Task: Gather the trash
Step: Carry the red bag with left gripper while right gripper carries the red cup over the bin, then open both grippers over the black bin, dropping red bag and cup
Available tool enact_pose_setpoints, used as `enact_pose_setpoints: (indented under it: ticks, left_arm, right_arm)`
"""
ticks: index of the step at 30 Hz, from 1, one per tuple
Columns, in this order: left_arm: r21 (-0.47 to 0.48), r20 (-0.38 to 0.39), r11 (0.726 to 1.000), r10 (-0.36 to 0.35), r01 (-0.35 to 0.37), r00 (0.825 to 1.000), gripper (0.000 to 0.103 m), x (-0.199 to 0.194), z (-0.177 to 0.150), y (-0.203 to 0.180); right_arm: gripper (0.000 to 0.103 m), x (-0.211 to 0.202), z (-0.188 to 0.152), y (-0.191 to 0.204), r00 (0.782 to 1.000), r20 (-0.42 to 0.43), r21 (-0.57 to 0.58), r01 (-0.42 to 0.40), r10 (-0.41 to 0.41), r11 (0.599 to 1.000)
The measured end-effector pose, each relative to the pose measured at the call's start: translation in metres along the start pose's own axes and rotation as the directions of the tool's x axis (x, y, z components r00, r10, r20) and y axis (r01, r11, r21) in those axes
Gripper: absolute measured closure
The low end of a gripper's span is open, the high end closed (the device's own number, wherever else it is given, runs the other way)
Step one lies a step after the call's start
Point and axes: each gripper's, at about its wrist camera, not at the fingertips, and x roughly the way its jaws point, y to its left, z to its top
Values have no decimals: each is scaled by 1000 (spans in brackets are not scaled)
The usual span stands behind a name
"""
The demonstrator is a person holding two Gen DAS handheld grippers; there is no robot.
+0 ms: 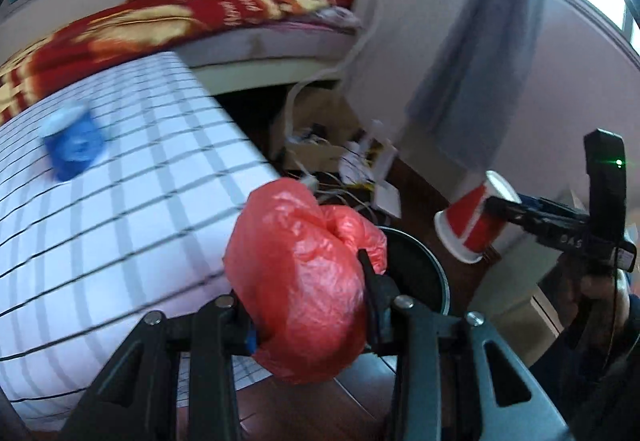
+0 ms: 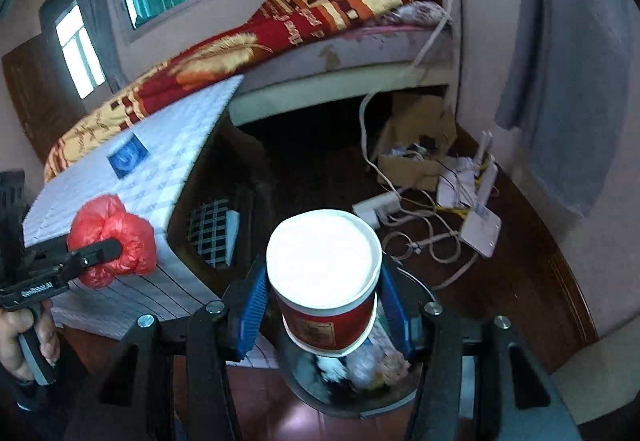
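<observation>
Cup (image 2: 324,281), red paper, clamped in my right tongs (image 2: 322,305), hovering over trash bin (image 2: 412,399) at lower centre; I'm judging release next. Left tongs (image 1: 308,305) pinching crumpled red plastic bag (image 1: 304,277); dropping it afterward.

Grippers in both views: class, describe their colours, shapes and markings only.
Both the left gripper and the right gripper are black linkage frames with silver pivot bolts. The right's finger pads are blue and ribbed. White lettering marks each body; a green light glows on the right one.
</observation>
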Motion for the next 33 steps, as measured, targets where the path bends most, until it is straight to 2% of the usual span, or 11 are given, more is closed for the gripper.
enact_pose_setpoints:
  ticks: [6, 12, 20, 21, 22, 23, 24, 26, 28, 33]
  left_arm:
    - [59, -86, 996, -54, 60, 995, 63, 42, -9, -45]
    - [63, -167, 993, -86, 97, 982, 63, 81, -21, -64]
    - [24, -253, 991, -124, 135, 960, 61, 128, -25, -73]
    - [22, -270, 989, -136, 147, 953, 59, 133, -27, -74]
    - [27, -295, 990, -127, 141, 947, 45, 140, -30, -76]
    - [37, -314, 995, -81, 97, 946, 27, 148, -33, -77]
    - [38, -308, 997, -57, 72, 950, 23, 149, -35, -75]
    - [37, -299, 998, -30, 44, 954, 9, 147, -37, -73]
    - [50, -273, 999, 16, -2, 962, 4, 142, -40, -71]
    - [55, -243, 998, 43, -31, 969, 3, 133, -41, -69]
  right_arm:
    - [48, 7, -28, -34, 999, -40, 52, 11, -8, 999]
    - [47, 17, -44, -54, 998, -67, 73, 6, -1, 997]
    - [45, 50, -48, -63, 988, -120, 102, -88, 100, 991]
    - [44, 54, -48, -62, 985, -128, 102, -99, 112, 990]
    - [39, 60, -49, -63, 983, -153, 89, -92, 104, 992]
    - [27, 66, -51, -64, 981, -178, 78, -59, 72, 995]
    - [3, 72, -53, -70, 979, -204, 80, 3, 13, 997]
    - [0, 73, -53, -84, 976, -217, 121, 45, -18, 992]
    - [0, 66, -51, -95, 979, -201, 153, 67, -35, 986]
    - [0, 56, -49, -99, 985, -157, 177, 99, -71, 979]
